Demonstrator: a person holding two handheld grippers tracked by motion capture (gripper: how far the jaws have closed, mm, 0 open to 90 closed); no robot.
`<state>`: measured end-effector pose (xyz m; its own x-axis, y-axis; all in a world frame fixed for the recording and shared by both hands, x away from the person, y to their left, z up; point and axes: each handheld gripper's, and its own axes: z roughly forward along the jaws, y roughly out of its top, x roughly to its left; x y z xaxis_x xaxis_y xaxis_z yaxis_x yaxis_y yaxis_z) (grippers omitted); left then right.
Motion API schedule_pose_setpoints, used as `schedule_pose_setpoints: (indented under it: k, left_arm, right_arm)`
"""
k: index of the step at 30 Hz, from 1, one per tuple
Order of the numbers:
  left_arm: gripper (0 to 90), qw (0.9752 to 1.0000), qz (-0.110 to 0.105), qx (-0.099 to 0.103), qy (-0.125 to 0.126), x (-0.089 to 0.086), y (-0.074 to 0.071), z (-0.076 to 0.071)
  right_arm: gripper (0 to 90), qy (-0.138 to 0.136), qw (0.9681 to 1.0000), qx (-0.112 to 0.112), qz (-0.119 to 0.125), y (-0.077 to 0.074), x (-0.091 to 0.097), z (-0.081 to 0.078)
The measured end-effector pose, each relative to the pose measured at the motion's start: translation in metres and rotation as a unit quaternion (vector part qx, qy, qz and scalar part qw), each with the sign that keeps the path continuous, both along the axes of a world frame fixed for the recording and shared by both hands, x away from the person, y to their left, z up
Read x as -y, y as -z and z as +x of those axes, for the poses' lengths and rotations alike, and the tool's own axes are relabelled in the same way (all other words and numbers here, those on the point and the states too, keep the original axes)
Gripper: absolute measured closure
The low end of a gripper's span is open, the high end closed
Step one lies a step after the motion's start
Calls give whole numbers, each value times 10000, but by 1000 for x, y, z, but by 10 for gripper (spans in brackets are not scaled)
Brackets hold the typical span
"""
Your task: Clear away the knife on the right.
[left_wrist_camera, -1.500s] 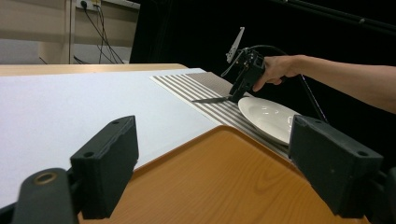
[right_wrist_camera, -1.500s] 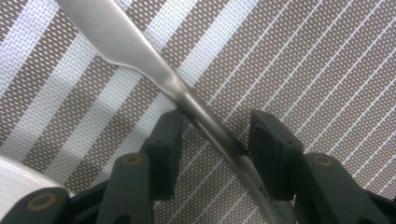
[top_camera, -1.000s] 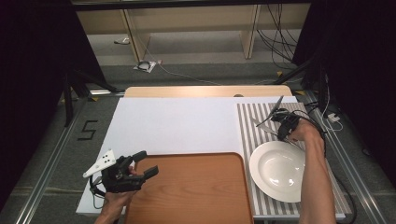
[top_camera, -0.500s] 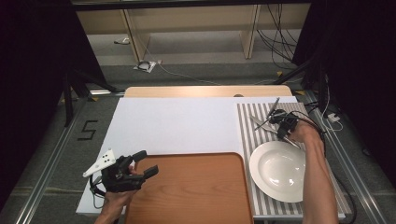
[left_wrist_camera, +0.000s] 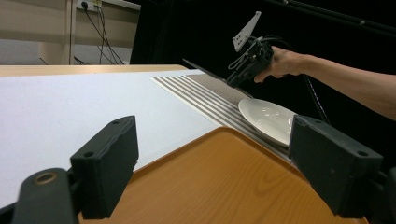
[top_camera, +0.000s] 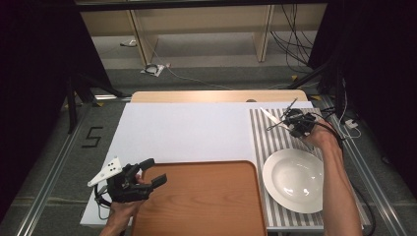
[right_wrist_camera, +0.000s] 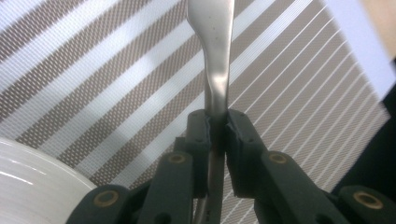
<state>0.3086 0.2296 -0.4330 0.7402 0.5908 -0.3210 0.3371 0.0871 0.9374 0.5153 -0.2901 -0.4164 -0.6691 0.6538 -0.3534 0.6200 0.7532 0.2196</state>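
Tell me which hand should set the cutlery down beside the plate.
Right: the right gripper already clamps the metal utensil above the striped mat near the plate. The left gripper is open by the tray.

High view: fixed above the near side, looking forward and down over the whole table point(top_camera: 187, 132). Left gripper view: low over the wooden tray point(left_wrist_camera: 224, 182), facing across toward the white plate point(left_wrist_camera: 268, 119). Right gripper view: very near the striped mat point(right_wrist_camera: 116, 79), probably looking steeply down. Shared by all three: plate and mat.
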Motion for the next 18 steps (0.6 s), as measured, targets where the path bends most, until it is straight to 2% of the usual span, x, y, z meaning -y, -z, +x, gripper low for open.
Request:
schedule_pose_setpoints:
  k: [5, 9, 14, 18]
  left_arm:
    - [160, 10000, 12, -5, 13, 1, 0, 0]
    - [159, 10000, 8, 3, 13, 1, 0, 1]
    - [159, 10000, 27, 15, 16, 2, 0, 1]
    - [159, 10000, 18, -5, 3, 2, 1, 1]
  right_arm:
    - [808, -117, 9991, 394, -56, -13, -4, -7]
    - [809, -260, 9973, 687, -32, -24, -12, -15]
    - [808, -570, 9938, 941, -148, -37, -24, -30]
    - [809, -713, 9903, 1183, -117, -49, -32, -44]
